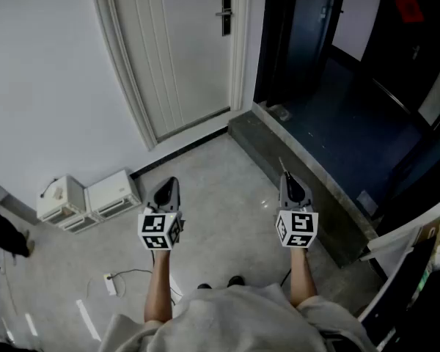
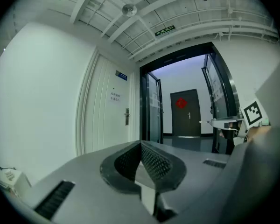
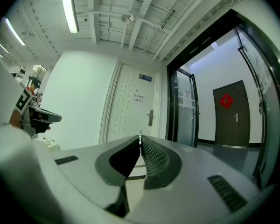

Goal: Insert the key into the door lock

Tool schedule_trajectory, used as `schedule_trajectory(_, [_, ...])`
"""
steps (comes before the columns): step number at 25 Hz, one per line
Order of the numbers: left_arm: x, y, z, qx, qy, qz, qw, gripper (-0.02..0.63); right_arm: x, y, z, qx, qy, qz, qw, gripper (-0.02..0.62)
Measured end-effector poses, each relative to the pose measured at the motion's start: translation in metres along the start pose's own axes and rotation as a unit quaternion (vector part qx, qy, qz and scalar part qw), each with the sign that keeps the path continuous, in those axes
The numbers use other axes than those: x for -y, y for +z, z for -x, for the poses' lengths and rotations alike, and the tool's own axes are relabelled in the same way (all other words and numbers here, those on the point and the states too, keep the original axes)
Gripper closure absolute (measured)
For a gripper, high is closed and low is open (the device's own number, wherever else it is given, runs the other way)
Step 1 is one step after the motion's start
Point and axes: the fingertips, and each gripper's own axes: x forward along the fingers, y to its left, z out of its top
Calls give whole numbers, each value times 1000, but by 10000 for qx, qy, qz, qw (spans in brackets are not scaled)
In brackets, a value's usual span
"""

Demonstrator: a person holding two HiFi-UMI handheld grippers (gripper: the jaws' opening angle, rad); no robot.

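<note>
The white door [image 1: 183, 50] stands closed ahead, with its dark lock and handle plate [image 1: 225, 15] on the door's right edge; the plate also shows in the left gripper view [image 2: 127, 116] and in the right gripper view [image 3: 150, 117]. My right gripper [image 1: 284, 176] is held level, well short of the door, and is shut on a thin metal key [image 1: 281, 164] whose blade pokes out past the jaw tips [image 3: 140, 134]. My left gripper [image 1: 169, 183] hovers level beside it, its jaws shut with nothing between them [image 2: 141, 143].
Two white boxes [image 1: 88, 196] sit against the left wall, with a power strip and cable [image 1: 110, 283] on the floor. A grey stone threshold [image 1: 301, 167] runs along the dark glass doorway on the right. Beyond it is a dark door [image 2: 184, 112] with a red ornament.
</note>
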Motion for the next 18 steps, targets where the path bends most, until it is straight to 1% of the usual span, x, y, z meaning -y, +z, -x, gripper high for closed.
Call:
schedule_trajectory(9, [10,1,-9,-6,9,-29,10000,589,9,-11,-1,-25,51,-33,10000,566])
schedule_trajectory(14, [16,11,-13,93,51,-82,9999,589,18,-13,-1,42,97,-144,9998,566])
schedule_trajectory(18, [23,15,-21,89,73,-148,9998,589,26,-14,-4,68,168,-112,9998,566])
